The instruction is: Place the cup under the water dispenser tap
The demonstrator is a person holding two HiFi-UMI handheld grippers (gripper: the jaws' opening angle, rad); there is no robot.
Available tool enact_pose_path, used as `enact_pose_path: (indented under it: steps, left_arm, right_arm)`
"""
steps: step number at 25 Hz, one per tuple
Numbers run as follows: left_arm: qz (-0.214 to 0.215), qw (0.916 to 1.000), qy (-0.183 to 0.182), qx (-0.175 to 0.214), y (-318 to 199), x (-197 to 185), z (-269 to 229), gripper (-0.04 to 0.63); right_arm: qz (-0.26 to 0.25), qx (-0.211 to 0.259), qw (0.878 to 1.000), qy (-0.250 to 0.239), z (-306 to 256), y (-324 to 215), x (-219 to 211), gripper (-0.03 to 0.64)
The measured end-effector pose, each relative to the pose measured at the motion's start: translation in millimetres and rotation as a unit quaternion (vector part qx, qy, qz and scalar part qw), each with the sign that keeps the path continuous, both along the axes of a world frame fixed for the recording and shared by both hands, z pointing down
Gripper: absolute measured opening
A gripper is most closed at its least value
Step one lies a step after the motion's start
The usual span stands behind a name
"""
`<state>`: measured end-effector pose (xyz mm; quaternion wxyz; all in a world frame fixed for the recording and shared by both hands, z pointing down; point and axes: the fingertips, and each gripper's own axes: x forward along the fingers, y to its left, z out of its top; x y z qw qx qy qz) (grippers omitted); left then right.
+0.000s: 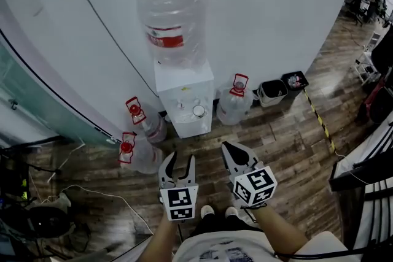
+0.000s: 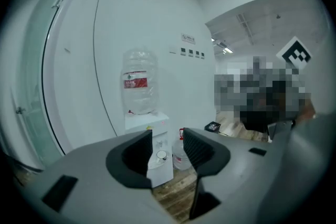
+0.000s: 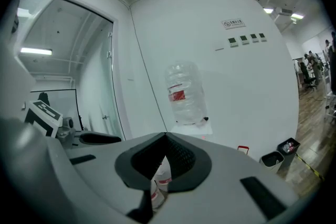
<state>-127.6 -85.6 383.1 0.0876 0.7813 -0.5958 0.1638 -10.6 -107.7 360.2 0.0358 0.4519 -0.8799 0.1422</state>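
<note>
OK, left gripper (image 1: 180, 160): jaws apart, nothing between the pads. Its own view just looks through the gap at the far-off dispenser. Right gripper (image 1: 228, 148): jaw tips closed together, empty. Both are held side by side in front of the person, well above the floor (image 1: 279, 132), pointing toward the water dispenser (image 1: 184, 86). Neither is near it.

Cup (image 1: 198, 110): white, upright, sitting in the dispenser's front recess, well apart from both grippers. From the head view it's ahead of them, roughly between the two lines they point along. In the left gripper view it shows framed in the jaw gap. Can't tell which tap it's under.

Dispenser: small white floor unit against the white wall (image 1: 264, 9), with a big clear bottle (image 1: 172, 15) with a red label upended on top.

Around it:
- Spare jug (image 1: 235, 101) with a red cap, on the floor just right of the dispenser.
- Two more jugs (image 1: 144, 124) on its left, one of them lying tilted.
- Two small bins (image 1: 272, 92) further right along the wall.
- Yellow-black tape (image 1: 322, 123) running across the wood-plank floor.
- Glass partition (image 1: 31, 107) on the left, with cables (image 1: 92, 194) on the floor beside it.
- A row of switches (image 2: 191, 52) on the wall above the dispenser.
</note>
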Motion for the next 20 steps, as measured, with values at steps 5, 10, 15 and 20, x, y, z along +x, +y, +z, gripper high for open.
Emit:
enact_pose_path:
  steps: [5, 10, 15, 20]
  left_arm:
    - [-0.013, 0.9998, 0.001, 0.017, 28.7, 13.8, -22.0, 0.165]
    - [-0.024, 0.9992, -0.008, 0.030, 51.2, 25.2, -34.0, 0.077]
    - [-0.025, 0.9994, 0.004, 0.023, 66.8, 32.8, -35.9, 0.051]
    - [-0.014, 0.9997, -0.001, 0.017, 69.9, 37.2, -34.9, 0.049]
  right_arm:
    - [-0.009, -0.003, 1.000, 0.005, -13.6, 34.5, 18.8, 0.020]
    - [-0.023, -0.014, 1.000, 0.002, -13.2, 65.4, 23.4, 0.020]
    - [-0.029, -0.010, 1.000, 0.003, -15.3, 79.5, 27.3, 0.020]
    - [-0.029, -0.002, 1.000, 0.004, -19.9, 81.2, 28.6, 0.020]
